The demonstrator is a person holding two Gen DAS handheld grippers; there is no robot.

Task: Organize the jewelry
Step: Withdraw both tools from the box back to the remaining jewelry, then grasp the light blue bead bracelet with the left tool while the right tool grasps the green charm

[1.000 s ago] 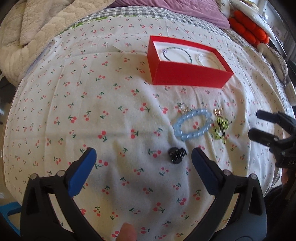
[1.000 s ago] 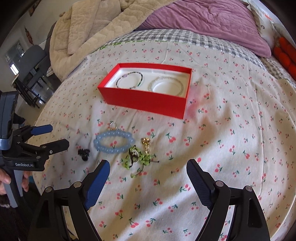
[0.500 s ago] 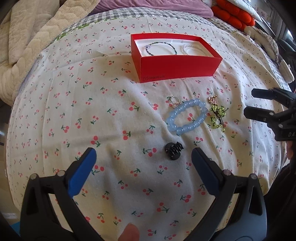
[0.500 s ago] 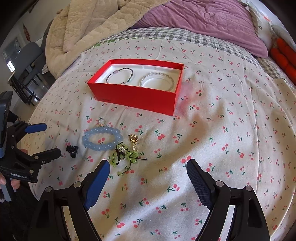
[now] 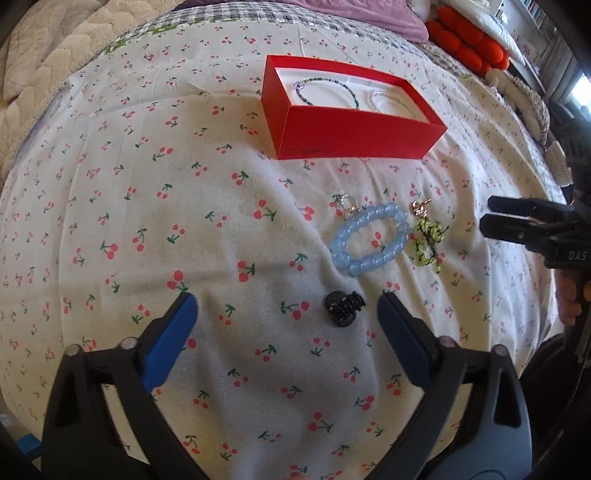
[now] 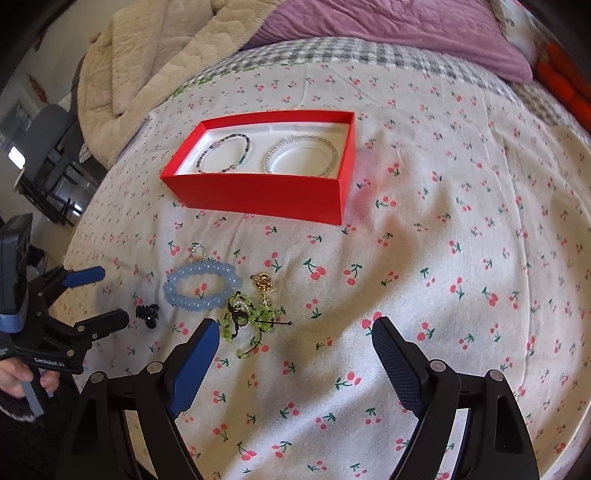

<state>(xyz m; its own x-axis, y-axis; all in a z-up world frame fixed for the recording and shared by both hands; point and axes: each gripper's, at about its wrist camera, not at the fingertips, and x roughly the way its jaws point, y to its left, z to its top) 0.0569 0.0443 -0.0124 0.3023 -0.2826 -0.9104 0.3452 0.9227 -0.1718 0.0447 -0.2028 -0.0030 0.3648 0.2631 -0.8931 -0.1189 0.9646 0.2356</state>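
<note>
A red jewelry box (image 5: 354,127) (image 6: 266,188) lies on the cherry-print bed sheet and holds a dark beaded bracelet (image 6: 225,153) and a pearl bracelet (image 6: 301,155). In front of it lie a light-blue bead bracelet (image 5: 369,238) (image 6: 201,284), a green bead charm with a gold clasp (image 5: 428,240) (image 6: 251,319), a small silver ring (image 6: 198,252) and a black hair claw (image 5: 343,307) (image 6: 147,314). My left gripper (image 5: 286,321) is open, just before the black claw. My right gripper (image 6: 295,339) is open, its left finger near the green charm.
A beige quilt (image 6: 155,62) and a purple blanket (image 6: 388,29) lie at the back of the bed. Orange cushions (image 5: 465,44) sit at the far right. A chair (image 6: 44,155) stands off the bed's left edge.
Both grippers have moved slightly closer to the loose jewelry and lower over the bed. Both jaws stay open. The jewelry has not moved.
</note>
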